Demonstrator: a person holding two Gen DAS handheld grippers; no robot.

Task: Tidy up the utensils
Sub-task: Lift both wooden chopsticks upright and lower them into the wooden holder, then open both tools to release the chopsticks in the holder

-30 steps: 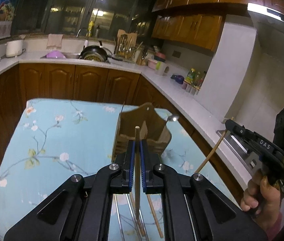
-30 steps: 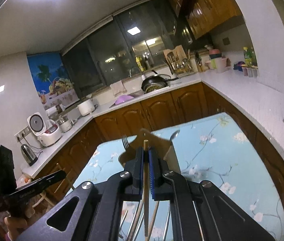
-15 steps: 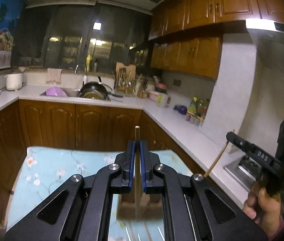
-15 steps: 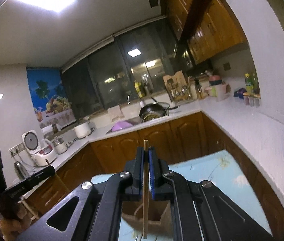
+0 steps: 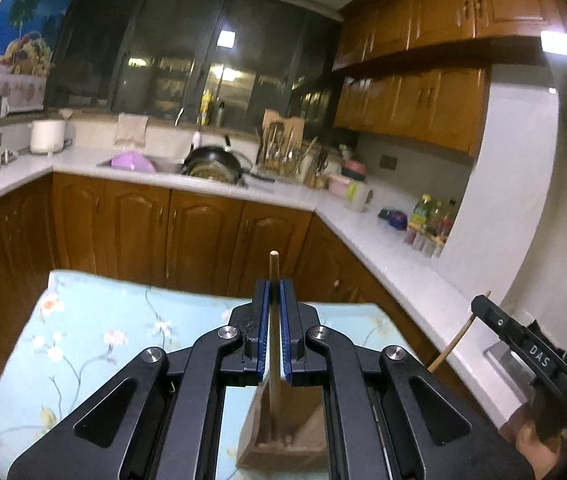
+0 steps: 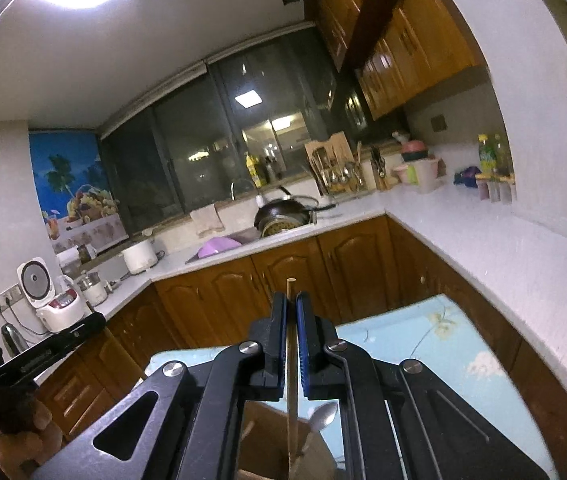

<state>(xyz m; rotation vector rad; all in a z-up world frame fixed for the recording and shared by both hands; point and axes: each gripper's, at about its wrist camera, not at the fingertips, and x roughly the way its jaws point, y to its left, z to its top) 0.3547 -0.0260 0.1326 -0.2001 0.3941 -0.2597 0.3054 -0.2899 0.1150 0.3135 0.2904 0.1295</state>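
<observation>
My left gripper (image 5: 274, 286) is shut on a wooden chopstick (image 5: 273, 264) held upright, its lower end over the brown wooden utensil holder (image 5: 283, 436) below it. My right gripper (image 6: 291, 300) is shut on another wooden chopstick (image 6: 291, 380), whose lower end hangs above the same utensil holder (image 6: 267, 432). A metal spoon (image 6: 323, 416) stands in that holder. The right gripper also shows at the right edge of the left wrist view (image 5: 523, 344), with its chopstick (image 5: 457, 338) angled down. The left gripper shows at the left edge of the right wrist view (image 6: 43, 350).
The holder stands on a table with a light blue floral cloth (image 5: 83, 328), also in the right wrist view (image 6: 423, 332). Brown cabinets (image 5: 171, 232) and a white counter (image 5: 363, 228) with a sink, wok and bottles run behind and along the right.
Both grippers have risen and tilted up with their chopsticks. The utensil holder has dropped from mid-frame to the bottom of both views, and more of the kitchen shows.
</observation>
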